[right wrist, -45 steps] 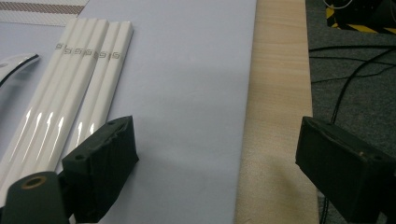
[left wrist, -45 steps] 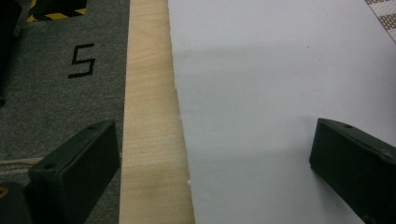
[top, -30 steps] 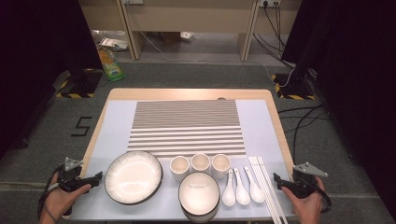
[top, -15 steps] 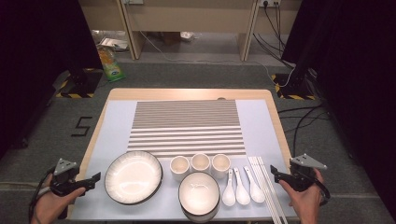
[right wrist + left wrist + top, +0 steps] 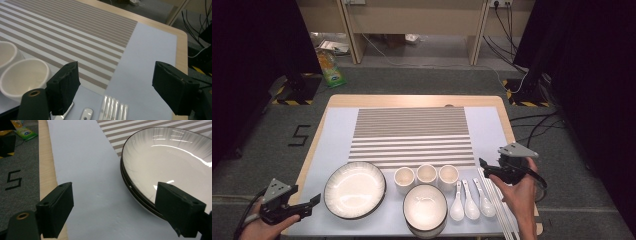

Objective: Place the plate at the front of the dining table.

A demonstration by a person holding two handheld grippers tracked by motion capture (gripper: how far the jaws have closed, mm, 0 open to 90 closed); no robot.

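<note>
White chopsticks are lying at lower right w/ the right gripper hovering spread just above their tips, left gripper spread beside the plate; approaching low, centred, pinching near ends is prob. best.

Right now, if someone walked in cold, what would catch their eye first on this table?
Probably the striped mat across the middle of the table, with white tableware lined up along its near edge: a large dark-rimmed plate, three cups, a bowl, spoons and chopsticks. Next, the open left gripper beside the plate and the open right gripper over the chopsticks.
</note>
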